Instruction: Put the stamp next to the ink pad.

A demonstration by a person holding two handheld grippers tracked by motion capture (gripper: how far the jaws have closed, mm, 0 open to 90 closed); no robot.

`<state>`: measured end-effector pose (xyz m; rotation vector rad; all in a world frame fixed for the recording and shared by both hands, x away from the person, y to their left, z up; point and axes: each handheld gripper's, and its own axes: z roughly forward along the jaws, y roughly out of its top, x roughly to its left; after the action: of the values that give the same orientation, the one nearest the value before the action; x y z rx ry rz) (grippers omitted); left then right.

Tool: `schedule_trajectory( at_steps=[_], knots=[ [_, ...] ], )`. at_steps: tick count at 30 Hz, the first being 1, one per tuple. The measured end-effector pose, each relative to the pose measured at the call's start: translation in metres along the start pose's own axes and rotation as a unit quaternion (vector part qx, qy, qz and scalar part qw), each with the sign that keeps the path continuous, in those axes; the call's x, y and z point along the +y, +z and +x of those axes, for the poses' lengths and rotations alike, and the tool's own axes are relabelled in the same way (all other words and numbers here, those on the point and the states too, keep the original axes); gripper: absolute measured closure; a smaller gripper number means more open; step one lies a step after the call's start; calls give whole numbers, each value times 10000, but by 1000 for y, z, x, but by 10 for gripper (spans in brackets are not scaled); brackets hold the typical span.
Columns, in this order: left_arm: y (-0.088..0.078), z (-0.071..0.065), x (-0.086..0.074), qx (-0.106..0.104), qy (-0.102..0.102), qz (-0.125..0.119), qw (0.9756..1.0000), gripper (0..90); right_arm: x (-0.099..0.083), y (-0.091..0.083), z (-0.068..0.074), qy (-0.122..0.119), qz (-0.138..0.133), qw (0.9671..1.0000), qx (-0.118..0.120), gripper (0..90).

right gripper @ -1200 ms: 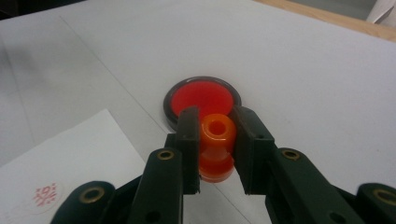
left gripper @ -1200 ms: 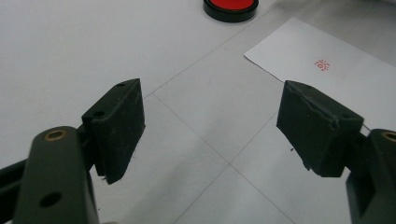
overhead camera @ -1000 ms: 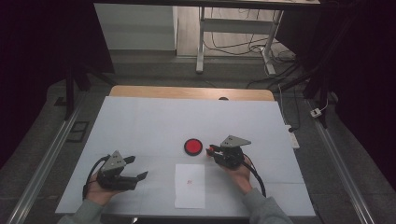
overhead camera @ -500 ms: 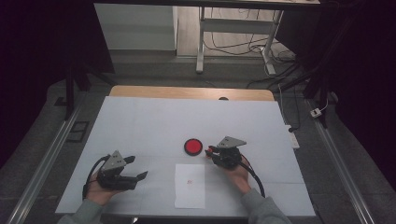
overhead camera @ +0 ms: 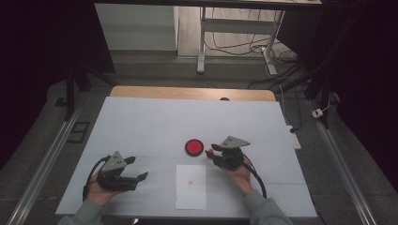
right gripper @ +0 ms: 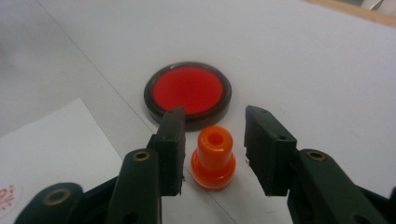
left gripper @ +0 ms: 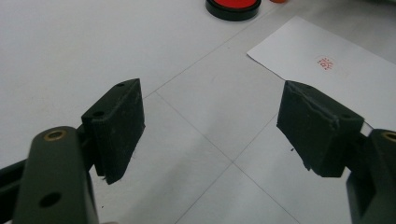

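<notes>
High view: right tool (overhead camera: 212, 153) just right of red ink pad (overhead camera: 194, 147) on white worktop (overhead camera: 141, 122); left tool (overhead camera: 136, 168) well left of it, near stamped paper (overhead camera: 191, 187).
Left gripper view: jaws wide apart, nothing between.
Right gripper view: jaws have just been opening; orange stamp (right gripper: 214, 158) stands upright between them, untouched, just before the pad (right gripper: 187, 92).

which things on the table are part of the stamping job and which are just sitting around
In use: orange stamp between the right gripper's just-opened jaws; red ink pad; stamped paper sheet.
Lying about: white adapter and cables on the floor; left gripper, open.
</notes>
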<state>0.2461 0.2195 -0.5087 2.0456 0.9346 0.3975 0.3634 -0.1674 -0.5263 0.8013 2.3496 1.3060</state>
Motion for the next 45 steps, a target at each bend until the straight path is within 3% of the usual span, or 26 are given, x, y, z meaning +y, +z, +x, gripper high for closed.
schedule_trajectory(
  at_steps=[9, 19, 33, 45],
  knots=[
    [0, 3, -2, 37, -62, -4, 10000, 231, 6, -17, -2, -30, -304, 9994, 129, 518],
    [1, 3, -2, 61, -85, 9, 9999, 231, 10, -39, -2, -91, -464, 9987, 162, 504],
    [1, 3, -4, 76, -99, 31, 9999, 231, 2, -76, -2, -277, -506, 9983, -41, 503],
    [2, 4, -4, 58, -94, 37, 9999, 231, -18, -109, -10, -302, -528, 9979, -210, 505]
  ],
)
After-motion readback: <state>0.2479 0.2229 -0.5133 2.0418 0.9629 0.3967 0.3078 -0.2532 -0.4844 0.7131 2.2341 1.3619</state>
